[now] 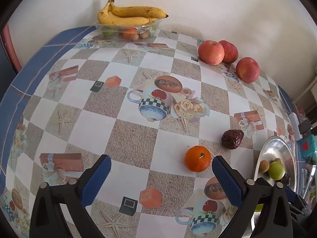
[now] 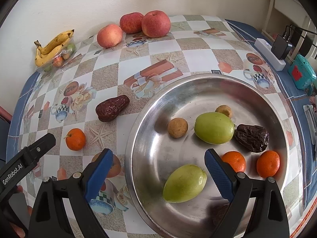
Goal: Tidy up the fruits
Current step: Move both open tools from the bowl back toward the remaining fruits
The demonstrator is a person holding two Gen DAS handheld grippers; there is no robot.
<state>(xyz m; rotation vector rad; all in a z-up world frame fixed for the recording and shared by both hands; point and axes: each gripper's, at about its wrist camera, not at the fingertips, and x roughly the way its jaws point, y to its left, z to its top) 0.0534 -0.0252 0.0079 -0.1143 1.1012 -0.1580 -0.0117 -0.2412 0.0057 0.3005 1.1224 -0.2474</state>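
On the patterned tablecloth lies a loose mandarin (image 1: 197,158), just left of the right fingertip of my open left gripper (image 1: 161,170). A dark date (image 1: 232,138) rests a little beyond it. My right gripper (image 2: 158,168) hangs open over the near left part of the metal bowl (image 2: 178,91), with a green fruit (image 2: 184,183) lying between its fingers, untouched. The bowl also holds another green fruit (image 2: 214,128), two small brown round fruits, a date (image 2: 252,137) and two mandarins (image 2: 267,163). The loose mandarin (image 2: 75,139) and date (image 2: 112,108) lie left of the bowl.
Three apples (image 1: 211,52) sit by the far wall. Bananas (image 1: 128,15) top a clear plastic tray (image 1: 126,30) of small fruit at the back. A white power strip (image 2: 269,53) with a charger and a teal box (image 2: 302,75) lie right of the bowl. The table's blue border (image 1: 17,83) marks its left edge.
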